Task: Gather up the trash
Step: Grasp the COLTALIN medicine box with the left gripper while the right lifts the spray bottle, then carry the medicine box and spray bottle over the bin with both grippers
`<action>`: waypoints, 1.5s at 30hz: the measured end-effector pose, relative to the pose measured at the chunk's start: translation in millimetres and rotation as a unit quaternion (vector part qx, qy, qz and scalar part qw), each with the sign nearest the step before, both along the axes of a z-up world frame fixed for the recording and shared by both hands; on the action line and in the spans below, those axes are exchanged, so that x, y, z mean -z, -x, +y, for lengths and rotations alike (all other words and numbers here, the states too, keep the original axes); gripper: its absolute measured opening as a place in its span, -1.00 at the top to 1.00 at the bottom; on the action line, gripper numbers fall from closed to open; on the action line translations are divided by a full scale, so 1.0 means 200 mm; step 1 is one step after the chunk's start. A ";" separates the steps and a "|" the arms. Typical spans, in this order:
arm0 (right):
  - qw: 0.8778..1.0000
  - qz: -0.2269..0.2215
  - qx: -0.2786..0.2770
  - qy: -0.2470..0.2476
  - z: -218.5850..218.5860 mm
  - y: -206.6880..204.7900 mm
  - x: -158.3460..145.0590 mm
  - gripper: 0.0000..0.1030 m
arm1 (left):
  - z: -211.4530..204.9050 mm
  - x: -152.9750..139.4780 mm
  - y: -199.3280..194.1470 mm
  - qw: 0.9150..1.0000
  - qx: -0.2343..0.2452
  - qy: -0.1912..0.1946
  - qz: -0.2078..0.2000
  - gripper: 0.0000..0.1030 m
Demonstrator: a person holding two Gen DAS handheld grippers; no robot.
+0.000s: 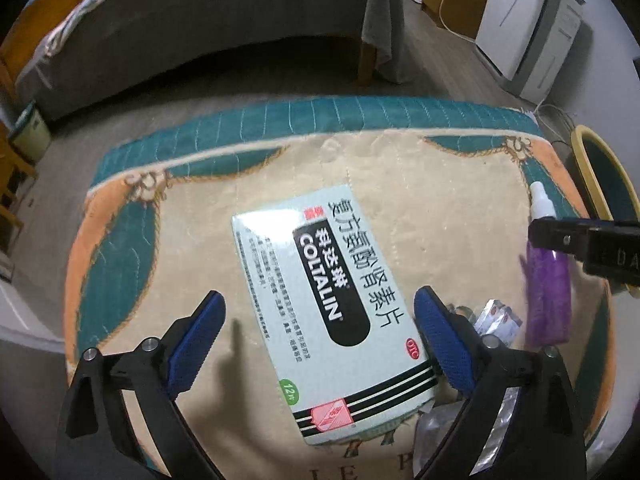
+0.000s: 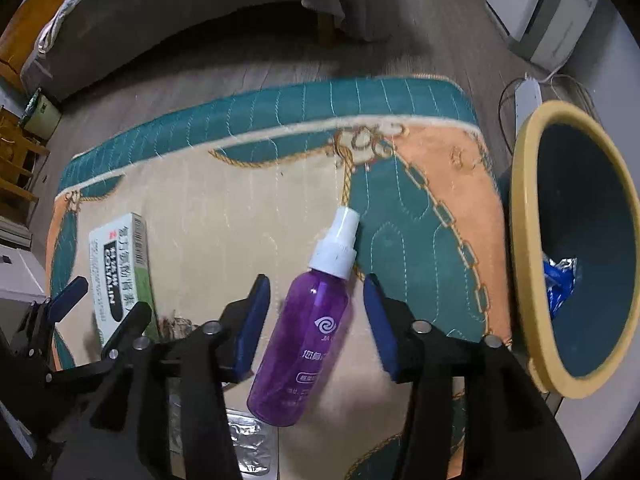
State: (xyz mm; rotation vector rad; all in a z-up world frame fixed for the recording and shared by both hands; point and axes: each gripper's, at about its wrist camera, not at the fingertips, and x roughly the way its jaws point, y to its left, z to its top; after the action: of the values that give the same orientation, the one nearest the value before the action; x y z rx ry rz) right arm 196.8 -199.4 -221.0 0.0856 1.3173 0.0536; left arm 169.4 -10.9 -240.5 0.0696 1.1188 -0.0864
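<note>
A pale green Coltalin medicine box [image 1: 328, 312] lies flat on the patterned rug [image 1: 280, 168]. My left gripper [image 1: 318, 304] is open, its blue fingers on either side of the box's near half. A purple spray bottle [image 2: 304, 332] with a white nozzle lies on the rug. My right gripper [image 2: 318, 292] is open, its fingers on either side of the bottle's body. The bottle also shows in the left wrist view [image 1: 546, 280], and the box in the right wrist view [image 2: 120, 268]. A yellow-rimmed bin [image 2: 524, 240] stands right of the rug with blue wrapper [image 2: 558, 280] inside.
Foil blister packs lie on the rug near the grippers [image 1: 498, 316] [image 2: 248, 436]. A grey sofa [image 1: 180, 32] stands beyond the rug. A white appliance [image 1: 528, 20] and cables are at the far right. A small green bin [image 1: 30, 128] sits at the left.
</note>
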 end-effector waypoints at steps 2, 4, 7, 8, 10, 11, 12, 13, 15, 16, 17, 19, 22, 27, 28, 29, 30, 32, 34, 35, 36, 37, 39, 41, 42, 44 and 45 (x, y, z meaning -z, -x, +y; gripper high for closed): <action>1.000 0.007 0.004 0.000 -0.01 -0.01 0.03 0.05 | 0.01 0.02 0.00 1.000 0.003 0.004 0.004 -0.73; 1.000 0.010 0.008 -0.010 -0.02 -0.01 0.05 0.05 | 0.00 0.03 0.00 1.000 0.010 0.004 0.007 -0.58; 1.000 0.008 0.003 -0.019 -0.02 0.00 0.05 0.33 | -0.02 0.02 0.01 1.000 0.019 0.003 0.004 -0.56; 1.000 0.008 0.001 -0.019 -0.01 0.00 0.05 0.32 | -0.02 0.02 0.02 1.000 0.020 0.003 0.004 -0.54; 1.000 0.008 -0.002 -0.019 0.00 -0.01 0.05 0.33 | -0.02 0.01 0.02 1.000 0.024 0.005 0.002 -0.52; 1.000 0.008 -0.003 -0.019 0.00 0.00 0.04 0.33 | -0.02 0.01 0.03 1.000 0.026 0.005 0.001 -0.51; 1.000 0.008 -0.004 -0.020 0.00 0.00 0.04 0.33 | -0.03 0.00 0.04 1.000 0.028 0.001 -0.002 -0.50; 1.000 0.006 -0.005 -0.022 0.01 0.00 0.03 0.33 | -0.03 -0.01 0.05 1.000 0.030 -0.002 -0.005 -0.49; 1.000 -0.004 -0.008 -0.022 0.01 0.02 -0.01 0.33 | -0.05 -0.04 0.06 0.999 0.037 -0.002 -0.013 -0.49; 1.000 -0.011 -0.010 -0.021 0.00 0.02 -0.04 0.33 | -0.05 -0.05 0.06 0.999 0.039 -0.001 -0.017 -0.49; 0.999 -0.020 -0.015 -0.020 0.00 0.02 -0.07 0.33 | -0.06 -0.06 0.06 0.999 0.040 -0.001 -0.020 -0.49; 0.999 -0.038 -0.020 -0.015 0.01 0.03 -0.13 0.34 | -0.07 -0.10 0.07 0.999 0.042 -0.001 -0.030 -0.49; 0.998 -0.064 -0.020 -0.007 0.00 0.06 -0.20 0.34 | -0.08 -0.14 0.07 0.998 0.045 -0.005 -0.047 -0.49; 0.995 -0.095 -0.018 0.004 -0.01 0.09 -0.31 0.35 | -0.11 -0.22 0.09 0.996 0.052 -0.011 -0.073 -0.49; 0.994 -0.106 -0.017 0.007 -0.03 0.10 -0.33 0.35 | -0.12 -0.23 0.09 0.996 0.052 -0.011 -0.077 -0.49; 0.993 -0.119 -0.016 0.010 -0.03 0.10 -0.37 0.36 | -0.12 -0.25 0.09 0.995 0.052 -0.009 -0.082 -0.49; 0.991 -0.130 -0.014 0.011 -0.04 0.11 -0.40 0.36 | -0.12 -0.27 0.08 0.995 0.051 -0.007 -0.088 -0.49; 0.988 -0.152 -0.014 0.015 -0.05 0.12 -0.47 0.36 | -0.13 -0.31 0.09 0.994 0.052 -0.006 -0.098 -0.49; 0.986 -0.167 -0.019 0.019 -0.05 0.12 -0.53 0.36 | -0.15 -0.36 0.09 0.992 0.059 -0.012 -0.112 -0.49; 0.984 -0.174 -0.022 0.018 -0.06 0.12 -0.56 0.36 | -0.16 -0.38 0.09 0.991 0.062 -0.014 -0.119 -0.49; 0.983 -0.181 -0.021 0.016 -0.07 0.12 -0.60 0.36 | -0.17 -0.41 0.09 0.990 0.065 -0.017 -0.127 -0.49; 0.982 -0.187 -0.020 0.014 -0.09 0.12 -0.63 0.36 | -0.18 -0.45 0.09 0.988 0.067 -0.018 -0.137 -0.49; 0.981 -0.194 -0.019 0.009 -0.11 0.13 -0.68 0.36 | -0.20 -0.50 0.09 0.986 0.070 -0.016 -0.150 -0.49; 0.979 -0.205 -0.014 0.010 -0.14 0.13 -0.73 0.36 | -0.21 -0.56 0.09 0.984 0.071 -0.011 -0.161 -0.49; 0.978 -0.210 -0.012 0.009 -0.16 0.14 -0.76 0.36 | -0.22 -0.60 0.09 0.983 0.071 -0.007 -0.167 -0.49; 0.975 -0.222 -0.007 0.004 -0.20 0.14 -0.81 0.36 | -0.23 -0.65 0.09 0.982 0.074 -0.003 -0.174 -0.49; 0.974 -0.228 -0.004 0.002 -0.22 0.15 -0.85 0.36 | -0.24 -0.68 0.09 0.981 0.077 -0.005 -0.180 -0.49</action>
State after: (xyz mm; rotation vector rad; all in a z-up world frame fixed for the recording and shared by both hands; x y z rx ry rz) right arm 166.9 -244.3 -51.8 0.0593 0.8584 0.0726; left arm 151.0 -58.5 -105.5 0.1730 0.7515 -0.1985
